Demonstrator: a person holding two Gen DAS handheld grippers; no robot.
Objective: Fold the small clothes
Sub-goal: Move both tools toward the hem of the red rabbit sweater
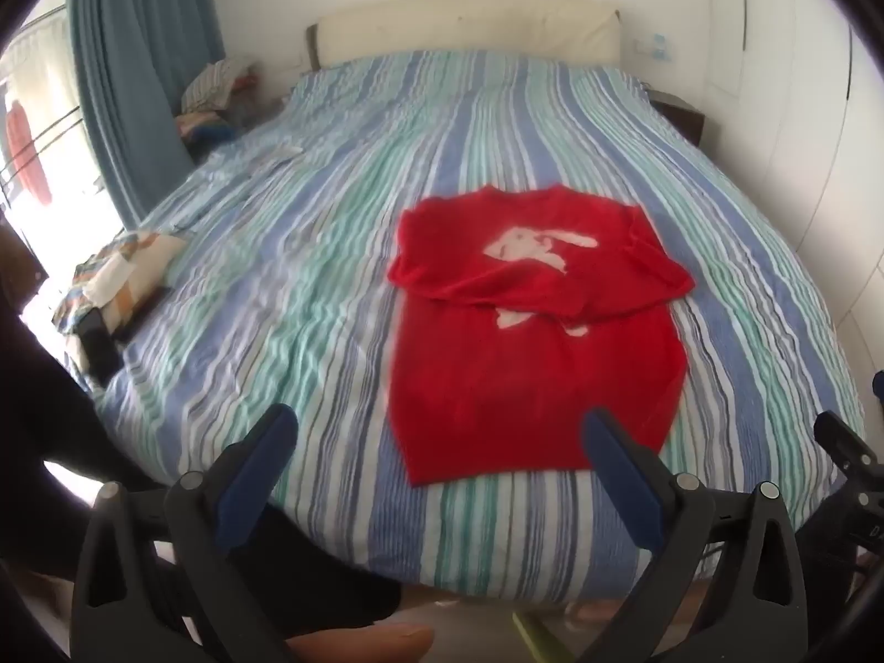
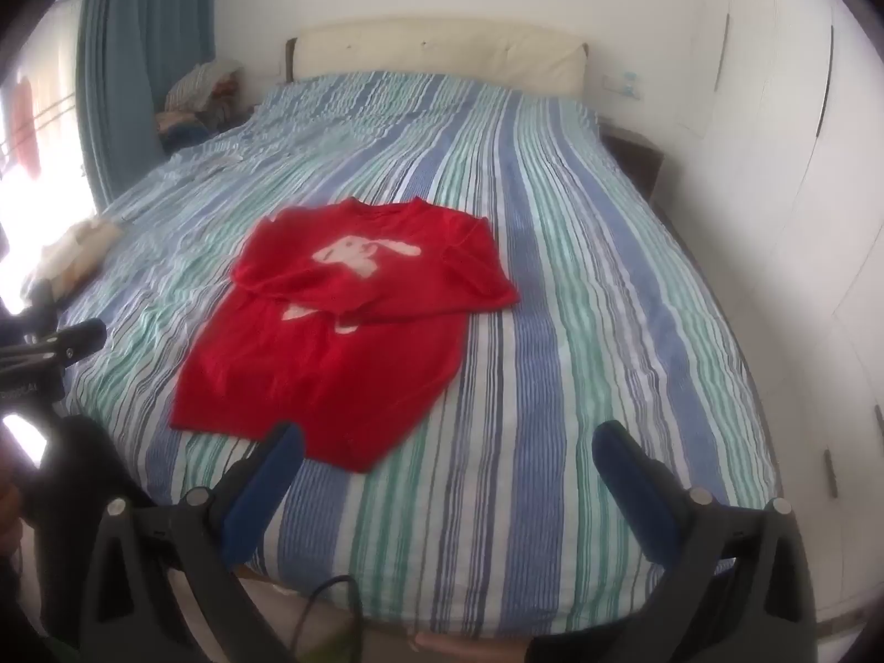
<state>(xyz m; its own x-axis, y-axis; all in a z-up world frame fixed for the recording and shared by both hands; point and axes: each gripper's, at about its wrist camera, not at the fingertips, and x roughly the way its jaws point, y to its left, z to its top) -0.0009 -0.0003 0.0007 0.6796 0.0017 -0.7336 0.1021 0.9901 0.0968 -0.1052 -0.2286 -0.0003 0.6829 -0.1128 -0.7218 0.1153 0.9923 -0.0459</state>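
A small red T-shirt (image 1: pixel 530 342) with a white print lies flat on the striped bed cover (image 1: pixel 309 254), hem toward me, both sleeves folded in across the chest. My left gripper (image 1: pixel 439 431) hovers wide open over the near bed edge, its right finger above the shirt's hem, nothing between the pads. In the right wrist view the same red T-shirt (image 2: pixel 342 331) lies left of centre on the striped bed cover (image 2: pixel 580 304). My right gripper (image 2: pixel 447 445) is open and empty, to the right of the shirt's hem corner.
A cream headboard (image 1: pixel 469 27) closes the far end. A folded patterned cloth (image 1: pixel 124 271) and a dark phone-like object (image 1: pixel 99 342) sit at the left edge. Clothes are piled (image 1: pixel 212 94) by the blue curtain (image 1: pixel 132 55). White wardrobe doors (image 2: pixel 773 166) run along the right.
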